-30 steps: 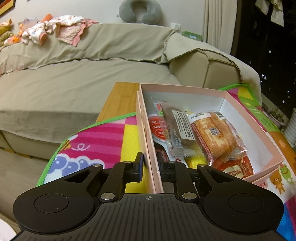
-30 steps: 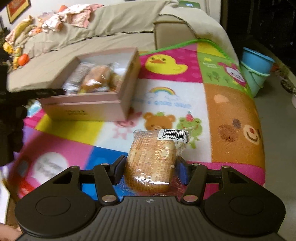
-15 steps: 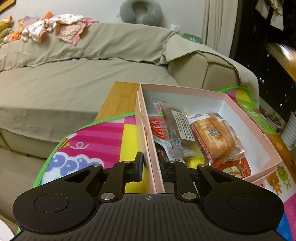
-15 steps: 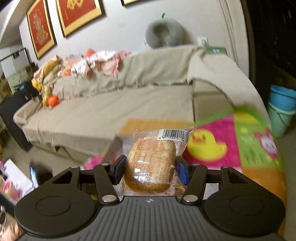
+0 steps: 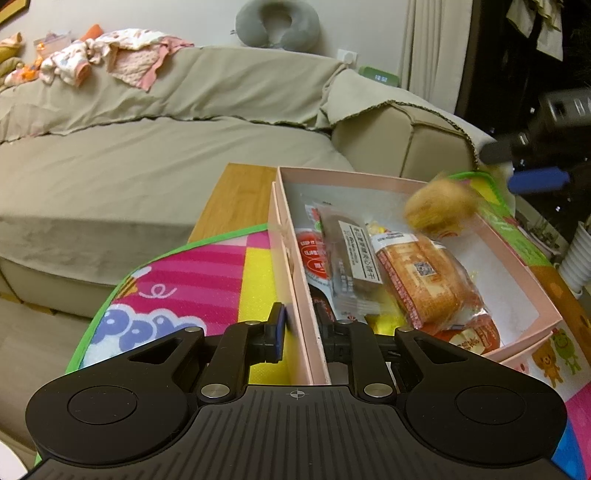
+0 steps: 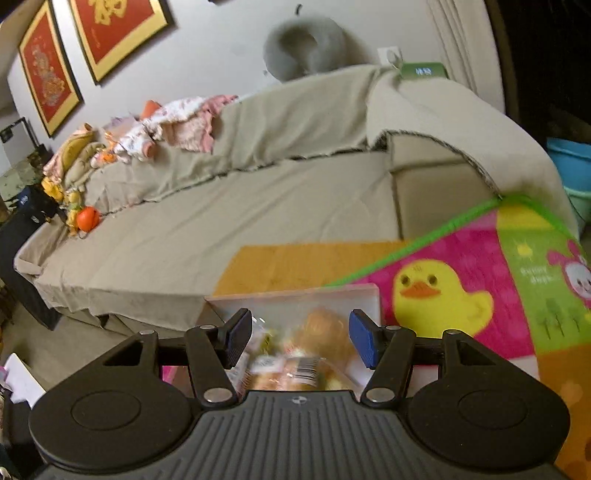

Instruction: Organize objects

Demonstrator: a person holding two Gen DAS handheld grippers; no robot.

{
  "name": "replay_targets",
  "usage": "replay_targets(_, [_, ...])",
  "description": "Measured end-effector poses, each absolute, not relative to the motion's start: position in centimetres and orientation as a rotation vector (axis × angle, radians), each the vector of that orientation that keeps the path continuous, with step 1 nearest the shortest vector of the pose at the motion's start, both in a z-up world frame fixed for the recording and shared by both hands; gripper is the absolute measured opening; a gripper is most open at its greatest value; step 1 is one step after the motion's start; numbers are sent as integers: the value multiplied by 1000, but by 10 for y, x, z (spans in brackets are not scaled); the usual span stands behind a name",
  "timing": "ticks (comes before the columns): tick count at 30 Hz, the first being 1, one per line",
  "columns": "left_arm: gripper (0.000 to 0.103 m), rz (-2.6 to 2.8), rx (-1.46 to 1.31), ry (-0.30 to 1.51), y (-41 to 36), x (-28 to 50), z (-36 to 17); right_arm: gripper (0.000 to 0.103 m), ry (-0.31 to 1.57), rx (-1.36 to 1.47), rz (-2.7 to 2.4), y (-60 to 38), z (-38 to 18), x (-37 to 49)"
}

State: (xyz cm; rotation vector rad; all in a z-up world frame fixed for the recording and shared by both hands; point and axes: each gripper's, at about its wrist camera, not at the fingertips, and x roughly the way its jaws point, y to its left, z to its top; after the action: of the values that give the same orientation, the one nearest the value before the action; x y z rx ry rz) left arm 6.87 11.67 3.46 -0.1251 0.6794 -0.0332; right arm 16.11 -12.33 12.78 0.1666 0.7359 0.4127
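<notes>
Two black plastic grippers with ribbed bodies and blue rubber pads are at work over a pink cardboard box [image 5: 295, 295] that sits on a bright, fuzzy cartoon play mat [image 5: 192, 280]. The left gripper [image 5: 300, 332], low in the middle of its view, is pinched narrow on the box's thin near wall, one finger outside and one inside.

Several crinkly clear wrappers fill the box: a long brown biscuit bar [image 5: 351, 254] with a white label, a ridged golden bread loaf [image 5: 424, 280], and red-printed packets [image 5: 314, 258] partly buried under them.

At the upper right of the left view, a rounded golden bread pack [image 5: 439, 208] appears as a smear above the box's far right corner, just below and left of the blue pad of the right gripper [image 5: 535, 177]; no finger touches it. In the right view the right gripper [image 6: 300, 341] stands wide apart, with the same bread pack [image 6: 310, 354] blurred between and beneath its fingers, its barcode barely readable. Whether the pack rests on the other snacks or is in the air I cannot tell.

Beyond lies a beige cloth-draped sofa [image 5: 147, 155] with a grey neck pillow [image 5: 277, 22] and crumpled baby clothes [image 5: 103, 55] on its back.
</notes>
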Motion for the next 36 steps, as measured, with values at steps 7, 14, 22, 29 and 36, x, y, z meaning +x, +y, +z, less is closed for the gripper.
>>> replay_targets(7, [17,-26,-114,676,113,71,36,72,708,-62,470,-138,109,98])
replay_targets(14, [17,-40,-60,704,78,99,32,76,721,-317,440,-135,50,41])
replay_targets(22, [56,-42,86,663,60,162,25,74,702,-126,316,-152,34,89])
replay_targets(29, [58,50,138,612,66,163,37,75,646,-85,284,-146,30,99])
replay_targets(36, [56,54,127,447,53,66,72,103,680,-53,261,-167,37,58])
